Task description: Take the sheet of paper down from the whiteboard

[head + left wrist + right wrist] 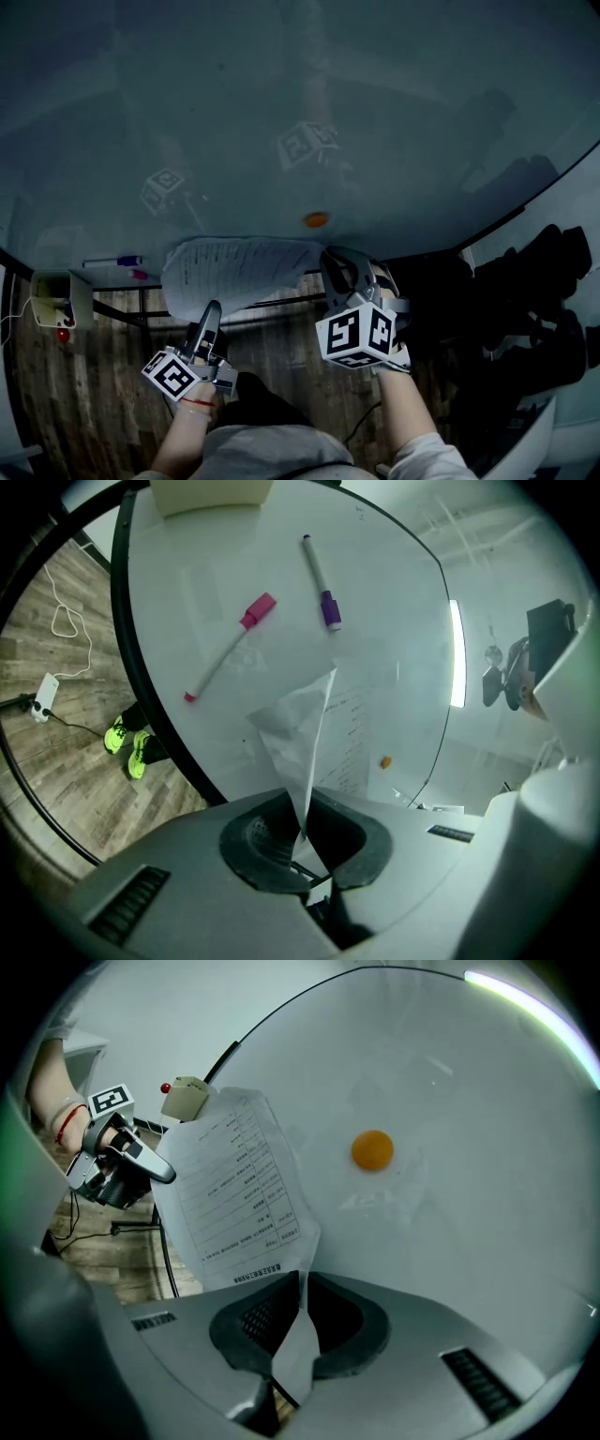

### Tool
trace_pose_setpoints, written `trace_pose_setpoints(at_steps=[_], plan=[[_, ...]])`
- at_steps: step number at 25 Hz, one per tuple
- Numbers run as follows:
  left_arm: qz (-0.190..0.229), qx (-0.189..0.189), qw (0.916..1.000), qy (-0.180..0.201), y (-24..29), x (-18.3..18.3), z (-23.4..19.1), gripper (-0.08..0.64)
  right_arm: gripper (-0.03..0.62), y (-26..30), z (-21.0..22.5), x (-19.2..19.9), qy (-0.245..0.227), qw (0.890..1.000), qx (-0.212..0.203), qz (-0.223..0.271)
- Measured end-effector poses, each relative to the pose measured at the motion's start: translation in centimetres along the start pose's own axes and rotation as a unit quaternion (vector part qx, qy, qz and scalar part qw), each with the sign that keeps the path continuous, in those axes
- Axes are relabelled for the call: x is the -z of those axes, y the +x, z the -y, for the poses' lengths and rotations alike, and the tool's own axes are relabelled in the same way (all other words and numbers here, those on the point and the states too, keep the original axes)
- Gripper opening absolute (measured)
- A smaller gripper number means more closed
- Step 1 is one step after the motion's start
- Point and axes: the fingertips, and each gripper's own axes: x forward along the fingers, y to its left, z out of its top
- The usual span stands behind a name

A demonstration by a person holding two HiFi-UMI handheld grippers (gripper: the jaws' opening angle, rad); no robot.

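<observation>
Paper is the weak point here: the sheet of paper (239, 272) hangs in front of the whiteboard (281, 112), carried at its lower edge by both tools. Nearest the person, the left gripper (212, 309) sits at about 7 o'clock of the sheet, and its own view shows the jaws clenched on a crumpled, folded corner (305, 724). The right gripper (342, 267), at about 4 o'clock of the sheet, has its jaws pinched onto a narrow strip of the bottom edge (300, 1321). That strip runs between the pads with little margin, so the likeliest slip is there: a quick pull could draw the edge out and leave the sheet swinging from the left corner alone. If the two hands move apart or drop at different rates, the span between the grips could go taut and tear, most probably from the crease at the left corner. Farther out, the orange magnet (372, 1149) rests on bare board at about 2 o'clock of the sheet and apart from it, so the paper seems already unpinned, though whether its top edge still clings to the board cannot be told. Beyond, at 9 o'clock in the head view, a purple marker (117, 262) and a pink marker (141, 275) lie against the board. A wide leftward sweep of the loose paper could knock them off.
</observation>
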Motion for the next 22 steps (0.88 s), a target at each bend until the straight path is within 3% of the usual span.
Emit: trace_pose_setpoints(at_steps=[6, 22], plan=[[-0.018, -0.005, 0.9993, 0.033, -0.6, 0.4, 0.3, 0.015, 0.032, -1.0, -1.6, 0.2, 0.002, 1.000, 0.000, -0.001], [-0.041, 0.015, 0.9980, 0.045, -4.6, 1.0, 1.4, 0.015, 0.028, -4.7, -5.3, -0.7, 0.011, 1.000, 0.003, -0.009]])
